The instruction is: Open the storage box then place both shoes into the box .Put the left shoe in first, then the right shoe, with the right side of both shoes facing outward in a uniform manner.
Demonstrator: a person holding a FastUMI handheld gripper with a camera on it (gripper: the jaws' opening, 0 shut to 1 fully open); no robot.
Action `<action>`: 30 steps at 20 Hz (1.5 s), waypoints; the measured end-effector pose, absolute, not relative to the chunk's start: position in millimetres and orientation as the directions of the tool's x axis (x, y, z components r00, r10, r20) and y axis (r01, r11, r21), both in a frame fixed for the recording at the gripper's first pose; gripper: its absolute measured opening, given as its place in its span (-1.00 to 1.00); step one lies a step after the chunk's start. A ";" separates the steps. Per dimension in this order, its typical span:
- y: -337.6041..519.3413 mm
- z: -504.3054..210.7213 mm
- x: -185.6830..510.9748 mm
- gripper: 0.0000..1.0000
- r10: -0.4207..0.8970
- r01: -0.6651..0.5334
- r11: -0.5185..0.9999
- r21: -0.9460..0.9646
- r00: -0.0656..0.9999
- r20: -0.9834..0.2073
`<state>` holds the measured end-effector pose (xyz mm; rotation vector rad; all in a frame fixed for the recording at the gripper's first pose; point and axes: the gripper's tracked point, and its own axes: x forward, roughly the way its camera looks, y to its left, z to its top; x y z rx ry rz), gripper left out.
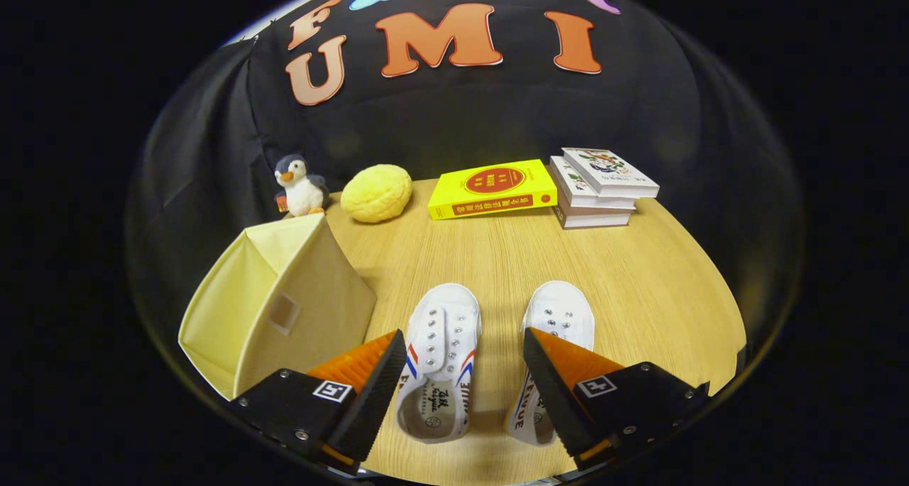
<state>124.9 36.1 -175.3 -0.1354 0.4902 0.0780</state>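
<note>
Two white canvas shoes stand side by side on the wooden table, toes pointing away. The left shoe [442,358] lies between my fingers, its heel opening near them. The right shoe [557,330] is partly hidden behind my right finger. A pale yellow fabric storage box [284,305] with its lid shut stands to the left of the left shoe, just beyond my left finger. My gripper [465,386] is open and hovers above the table with nothing held.
At the back of the table [639,273] sit a plush penguin [301,185], a yellow lumpy ball [376,192], a yellow book [492,188] and a stack of white books [600,186]. Black cloth hangs behind them.
</note>
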 end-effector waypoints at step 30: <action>41.5 -263.7 150.9 -0.88 0.151 -0.273 0.962 -0.017 0.582 -0.799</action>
